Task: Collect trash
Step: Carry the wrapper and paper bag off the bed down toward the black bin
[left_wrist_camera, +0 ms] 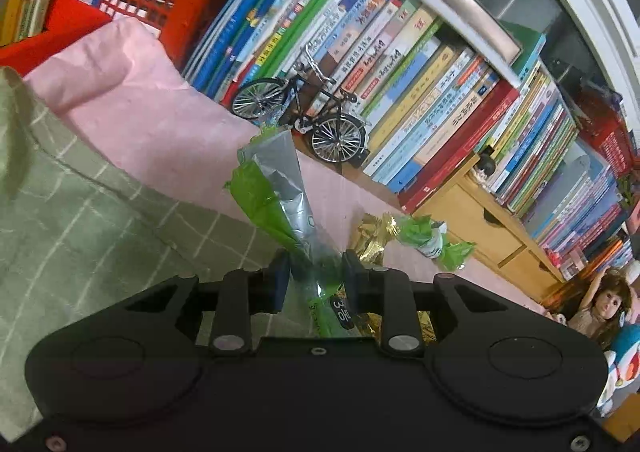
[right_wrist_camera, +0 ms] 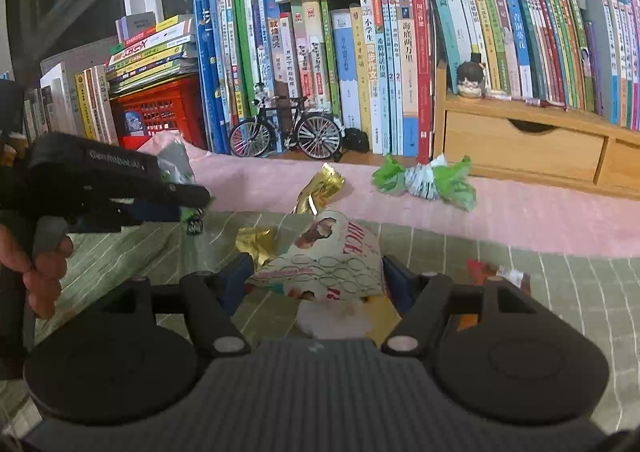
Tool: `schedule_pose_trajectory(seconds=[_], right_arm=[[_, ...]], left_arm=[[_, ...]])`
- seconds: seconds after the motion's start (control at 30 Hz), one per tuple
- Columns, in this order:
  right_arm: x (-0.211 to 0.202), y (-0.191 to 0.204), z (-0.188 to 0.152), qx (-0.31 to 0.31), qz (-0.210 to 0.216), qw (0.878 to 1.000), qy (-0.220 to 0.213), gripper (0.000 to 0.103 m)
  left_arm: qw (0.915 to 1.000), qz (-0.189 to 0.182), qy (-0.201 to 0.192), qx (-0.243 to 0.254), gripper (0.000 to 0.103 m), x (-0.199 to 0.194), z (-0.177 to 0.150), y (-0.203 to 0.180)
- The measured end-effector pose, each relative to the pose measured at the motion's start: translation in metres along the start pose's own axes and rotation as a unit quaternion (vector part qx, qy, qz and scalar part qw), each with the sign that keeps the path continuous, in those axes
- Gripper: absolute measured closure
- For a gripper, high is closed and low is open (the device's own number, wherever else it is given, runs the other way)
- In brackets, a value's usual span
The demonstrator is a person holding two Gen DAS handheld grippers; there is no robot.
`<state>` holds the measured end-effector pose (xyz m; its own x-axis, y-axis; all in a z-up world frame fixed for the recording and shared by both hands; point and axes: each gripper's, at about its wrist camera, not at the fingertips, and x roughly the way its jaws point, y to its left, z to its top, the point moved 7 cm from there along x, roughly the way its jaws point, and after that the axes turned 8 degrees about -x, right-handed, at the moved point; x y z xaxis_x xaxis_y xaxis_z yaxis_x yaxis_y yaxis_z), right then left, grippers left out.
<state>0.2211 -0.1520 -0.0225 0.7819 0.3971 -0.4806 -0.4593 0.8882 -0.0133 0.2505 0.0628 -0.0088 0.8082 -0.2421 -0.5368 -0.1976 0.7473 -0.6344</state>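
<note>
My left gripper (left_wrist_camera: 316, 264) is shut on a green and silver wrapper (left_wrist_camera: 280, 179), which sticks up between its fingers above the green checked cloth (left_wrist_camera: 100, 219). In the right wrist view that same left gripper (right_wrist_camera: 192, 207) hangs at the left, held by a person's hand (right_wrist_camera: 44, 264). My right gripper (right_wrist_camera: 314, 276) has a white printed snack bag (right_wrist_camera: 332, 256) between its fingers, and both pads press its sides. A gold wrapper (right_wrist_camera: 320, 187) and a crumpled green wrapper (right_wrist_camera: 424, 179) lie beyond on the pink cloth (right_wrist_camera: 520, 211). A small red wrapper (right_wrist_camera: 496, 276) lies right of my right gripper.
A row of upright books (right_wrist_camera: 360, 71) closes off the back. In front of it stand a model bicycle (right_wrist_camera: 286, 131), a red basket (right_wrist_camera: 160, 111) and a wooden drawer box (right_wrist_camera: 524, 147). A doll (left_wrist_camera: 604, 300) sits at the far right in the left wrist view.
</note>
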Motion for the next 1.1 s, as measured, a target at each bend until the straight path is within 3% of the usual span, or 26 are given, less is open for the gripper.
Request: schedule_pose_trajectory(seconds=[0.43, 0.6, 0.87, 1.1], right_arm=[[-0.050, 0.035, -0.009, -0.017, 0.006, 1.000, -0.017, 0.032], [-0.068, 0.044, -0.019, -0.011, 0.011, 1.000, -0.020, 0.032], [-0.098, 0.060, -0.038, -0.018, 0.008, 1.000, -0.016, 0.032], [-0.132, 0.074, -0.051, -0.035, -0.002, 0.999, -0.024, 0.032]], left_arm=[[0.9995, 0.011, -0.010, 0.028, 0.077, -0.066, -0.021, 0.013], [0.9972, 0.031, -0.005, 0.069, 0.077, -0.088, -0.047, 0.014], [0.9940, 0.017, 0.026, 0.105, 0.077, -0.122, -0.100, 0.009], [0.9906, 0.001, 0.021, 0.135, 0.077, -0.163, -0.128, 0.004]])
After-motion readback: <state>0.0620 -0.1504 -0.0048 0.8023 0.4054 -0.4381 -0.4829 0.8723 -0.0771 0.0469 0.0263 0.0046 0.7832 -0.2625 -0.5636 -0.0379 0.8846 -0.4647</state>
